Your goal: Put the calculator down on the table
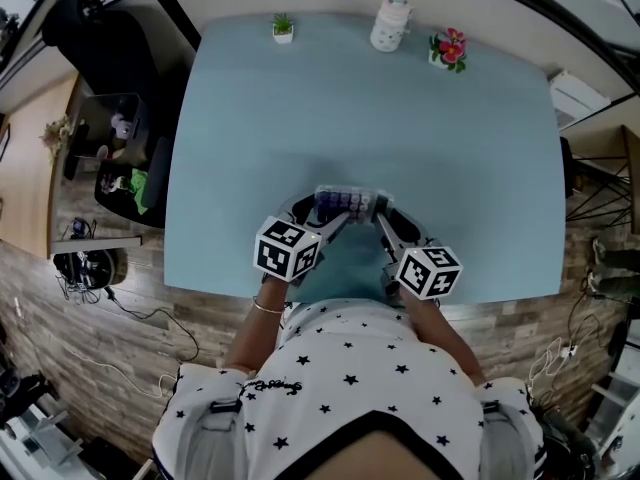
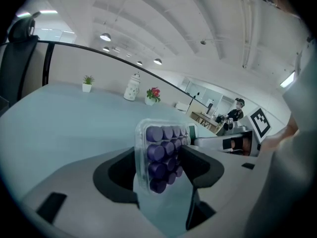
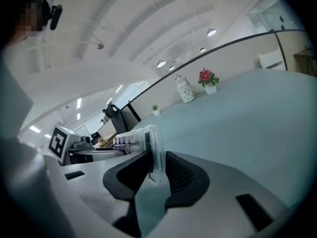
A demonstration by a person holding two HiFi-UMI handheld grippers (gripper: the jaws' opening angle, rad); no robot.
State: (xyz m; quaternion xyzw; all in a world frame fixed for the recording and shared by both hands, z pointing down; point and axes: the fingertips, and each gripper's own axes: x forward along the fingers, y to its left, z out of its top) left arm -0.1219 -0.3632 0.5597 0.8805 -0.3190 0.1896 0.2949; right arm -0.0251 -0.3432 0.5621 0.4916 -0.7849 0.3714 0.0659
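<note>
The person is holding the calculator [image 1: 347, 203] with both grippers at once, above the near part of the pale blue table [image 1: 260, 148], close to the edge in front of the star-print shirt [image 1: 350, 378]. The left gripper [image 1: 322, 218] is pinching the calculator's left end and the right gripper [image 1: 385, 223] is pinching its right end, so the calculator is spanning the gap between the two sets of jaws. In the left gripper view the calculator [image 2: 161, 155] is standing up between the black jaws, with its rows of round purple keys [image 2: 157, 152] facing the camera under a clear casing, and the jaws are pressing on it from either side. In the right gripper view the calculator [image 3: 148, 148] is showing almost edge-on, with its thin clear end clamped between the ribbed black pads [image 3: 182, 175]. No view is showing whether its lower edge is touching the tabletop. The marker cubes [image 1: 288, 248] of both grippers are sitting just in front of the person's wrists, and a thin bracelet [image 1: 266, 308] is circling the left wrist. Along the far edge of the table, well apart from the calculator, a small green potted plant [image 1: 283, 28], a white lidded jar [image 1: 391, 23] and a pot of red flowers [image 1: 449, 50] are standing in a row.
</note>
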